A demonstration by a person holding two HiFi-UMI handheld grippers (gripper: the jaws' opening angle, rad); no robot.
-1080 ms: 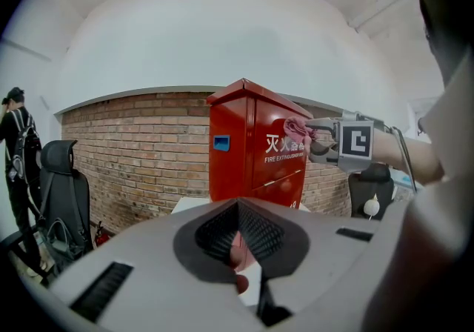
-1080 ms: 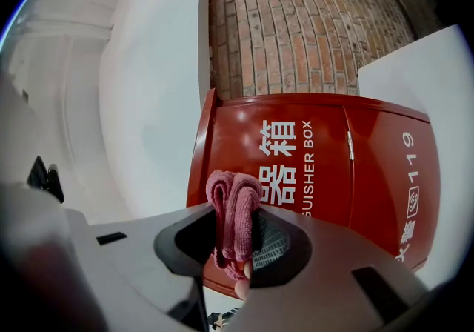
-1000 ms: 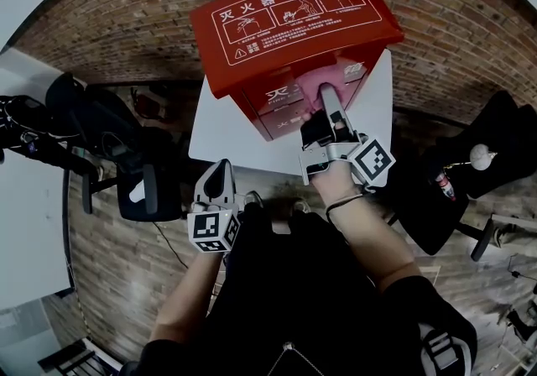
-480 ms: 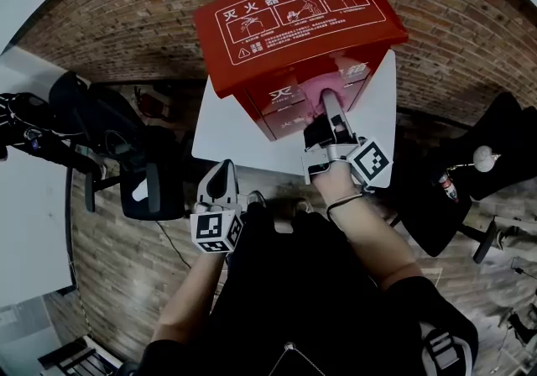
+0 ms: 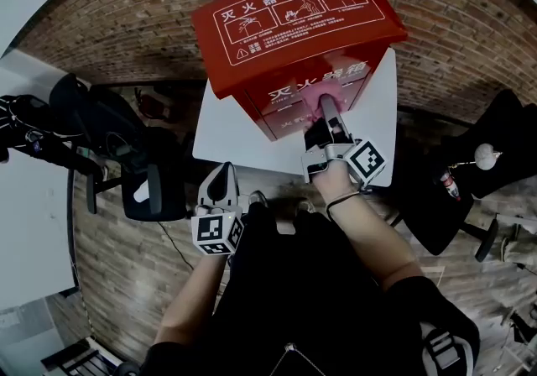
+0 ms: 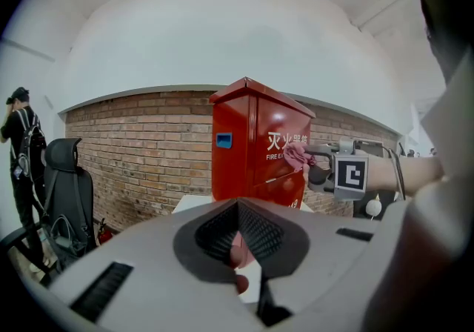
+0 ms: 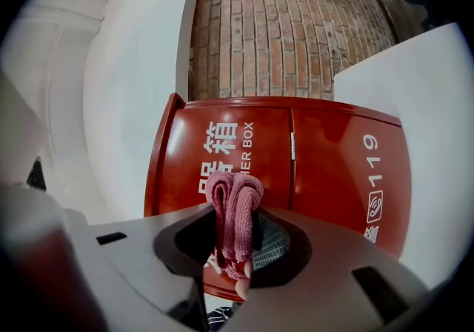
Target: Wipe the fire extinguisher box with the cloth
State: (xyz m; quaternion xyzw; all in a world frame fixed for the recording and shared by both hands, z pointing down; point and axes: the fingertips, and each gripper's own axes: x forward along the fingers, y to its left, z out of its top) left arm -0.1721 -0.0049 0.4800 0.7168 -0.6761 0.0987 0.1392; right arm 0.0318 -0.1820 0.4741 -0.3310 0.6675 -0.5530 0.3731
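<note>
Since a second ago the right tool (image 5: 328, 104) has slid a little higher up the front of the red fire extinguisher box (image 5: 294, 13), carrying the pink cloth (image 5: 311, 95) with it. In the head view the box stands on a white table (image 5: 226, 127). The left tool (image 5: 220, 185) hangs low, well apart from the box.

In the left gripper view its jaws sit almost together with nothing between them.

In the right gripper view the jaws pinch the folded cloth, which is pressed against the box's front door.
</note>
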